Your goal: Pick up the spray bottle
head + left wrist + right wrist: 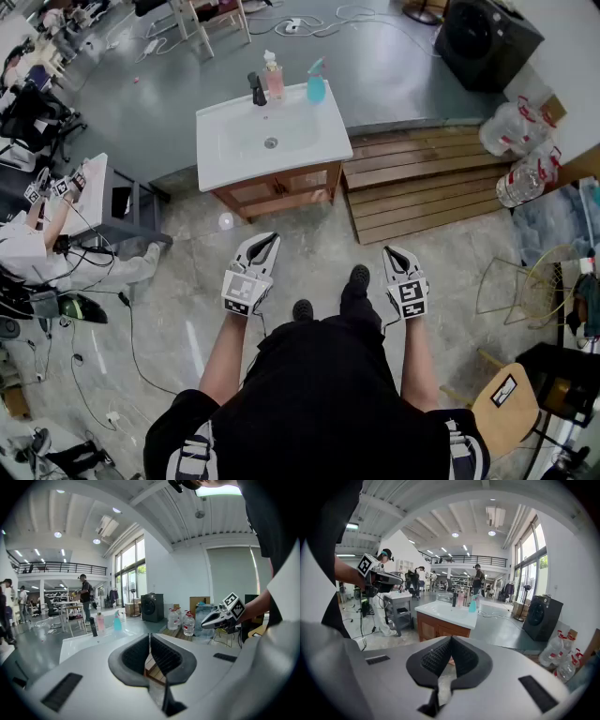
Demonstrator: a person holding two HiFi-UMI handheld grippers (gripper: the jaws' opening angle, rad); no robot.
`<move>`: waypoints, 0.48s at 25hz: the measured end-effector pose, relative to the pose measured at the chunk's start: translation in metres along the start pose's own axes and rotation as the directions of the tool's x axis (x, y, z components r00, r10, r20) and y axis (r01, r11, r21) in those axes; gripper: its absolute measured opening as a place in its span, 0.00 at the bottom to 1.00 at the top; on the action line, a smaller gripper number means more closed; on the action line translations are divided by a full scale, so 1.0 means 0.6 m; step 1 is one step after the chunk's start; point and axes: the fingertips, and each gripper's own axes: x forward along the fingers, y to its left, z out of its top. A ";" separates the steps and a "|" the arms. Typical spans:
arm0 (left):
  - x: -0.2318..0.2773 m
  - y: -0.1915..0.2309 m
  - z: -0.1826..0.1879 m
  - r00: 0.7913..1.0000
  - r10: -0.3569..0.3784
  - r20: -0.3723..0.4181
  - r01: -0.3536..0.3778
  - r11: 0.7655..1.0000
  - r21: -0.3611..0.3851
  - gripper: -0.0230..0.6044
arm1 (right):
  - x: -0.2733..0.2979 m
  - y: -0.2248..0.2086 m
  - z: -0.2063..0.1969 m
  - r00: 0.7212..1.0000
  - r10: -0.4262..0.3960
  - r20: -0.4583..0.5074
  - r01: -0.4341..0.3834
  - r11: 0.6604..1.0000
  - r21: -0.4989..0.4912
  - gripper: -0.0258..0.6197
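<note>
While the teal spray bottle [316, 84] stands at the back of the counter [208, 150], left tool [265, 242] and right tool [393, 253] held well short, both closed, empty.

1. The near floor [441, 272] is mottled, stone-look tile; farther on it turns to smooth grey.
2. A white-topped wooden vanity [281, 192] stands at that seam, with a slatted wooden platform [422, 183] just beside it.
3. A dark washing machine [483, 37] sits by the white wall [178, 573].
4. Tall windows [529, 566] let in daylight, and round ceiling lights [455, 535] glow overhead.
5. A railed balcony [61, 566] crosses the far end, above what seem to be desks.
6. A grey side table [396, 604] stands near the vanity.
</note>
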 end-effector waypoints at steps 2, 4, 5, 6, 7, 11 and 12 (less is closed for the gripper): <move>-0.035 0.016 -0.026 1.000 0.022 -0.004 -0.022 1.000 -0.016 0.09 | -0.004 0.039 -0.006 1.000 -0.007 -0.005 0.007 1.000 0.008 0.06; -0.067 0.031 -0.042 0.999 0.041 0.006 -0.041 0.999 -0.023 0.09 | -0.007 0.073 -0.009 1.000 -0.011 -0.008 0.011 1.000 0.006 0.06; -0.080 0.038 -0.047 0.999 0.047 0.013 -0.047 0.999 -0.025 0.09 | -0.008 0.088 -0.009 1.000 -0.012 -0.009 0.012 1.000 0.004 0.06; -0.093 0.044 -0.051 0.999 0.049 0.022 -0.049 0.998 -0.027 0.09 | -0.009 0.101 -0.009 1.000 -0.014 -0.009 0.014 1.000 0.003 0.06; -0.103 0.047 -0.054 0.998 0.047 0.029 -0.046 0.998 -0.031 0.09 | -0.012 0.112 -0.009 1.000 -0.017 -0.008 0.017 1.000 0.003 0.06; -0.131 0.053 -0.059 0.998 0.029 0.050 -0.027 0.999 -0.039 0.09 | -0.023 0.140 0.003 0.999 -0.036 -0.002 0.036 0.999 -0.004 0.06; -0.135 0.054 -0.061 0.998 0.026 0.053 -0.024 0.999 -0.039 0.09 | -0.024 0.145 0.007 0.999 -0.038 0.001 0.038 0.999 -0.007 0.06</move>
